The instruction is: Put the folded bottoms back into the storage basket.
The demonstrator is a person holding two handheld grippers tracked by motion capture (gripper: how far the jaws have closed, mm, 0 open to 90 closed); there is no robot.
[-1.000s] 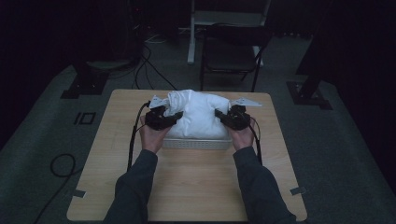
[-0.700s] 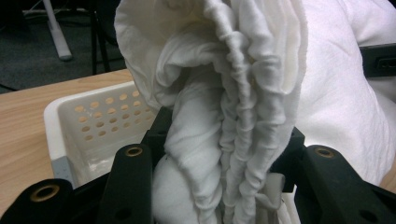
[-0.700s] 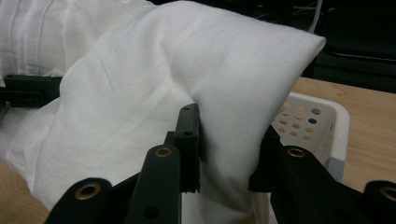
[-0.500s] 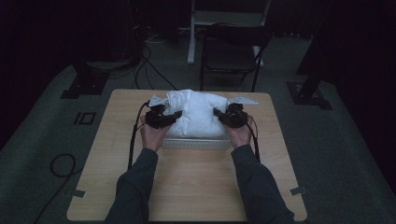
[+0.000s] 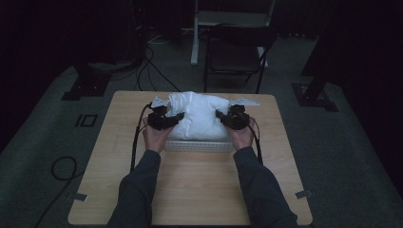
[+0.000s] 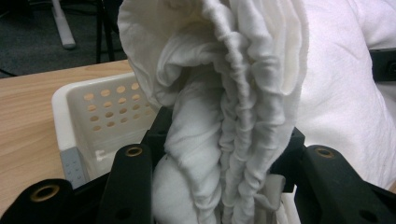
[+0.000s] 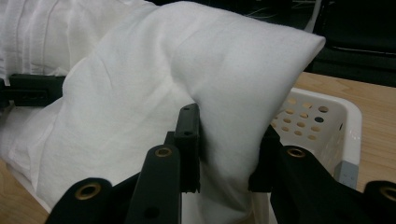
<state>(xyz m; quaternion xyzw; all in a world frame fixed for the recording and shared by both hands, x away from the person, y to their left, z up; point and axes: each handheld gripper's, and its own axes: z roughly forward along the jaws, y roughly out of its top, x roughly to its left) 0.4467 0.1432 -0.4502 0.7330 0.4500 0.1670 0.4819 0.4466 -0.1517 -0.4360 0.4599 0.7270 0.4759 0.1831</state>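
A white pillow (image 5: pixel 198 116) lies on top of a white perforated basket (image 5: pixel 199 146) in the middle of the wooden table. My left gripper (image 5: pixel 177 117) is shut on the pillow's left end, where the fabric (image 6: pixel 233 93) bunches into folds between the black jaws. My right gripper (image 5: pixel 221 115) is shut on the right end, its jaws pinching a smooth corner of the pillow (image 7: pixel 224 93). The basket wall (image 6: pixel 100 109) stands just behind the left jaws, and its rim (image 7: pixel 327 121) sits beside the right jaws. A person's hands hold both grippers.
The table (image 5: pixel 190 190) has bare wood in front of the basket. A dark folding chair (image 5: pixel 235 52) stands beyond the far edge. Cables (image 5: pixel 138 142) trail from the grippers along the table and floor.
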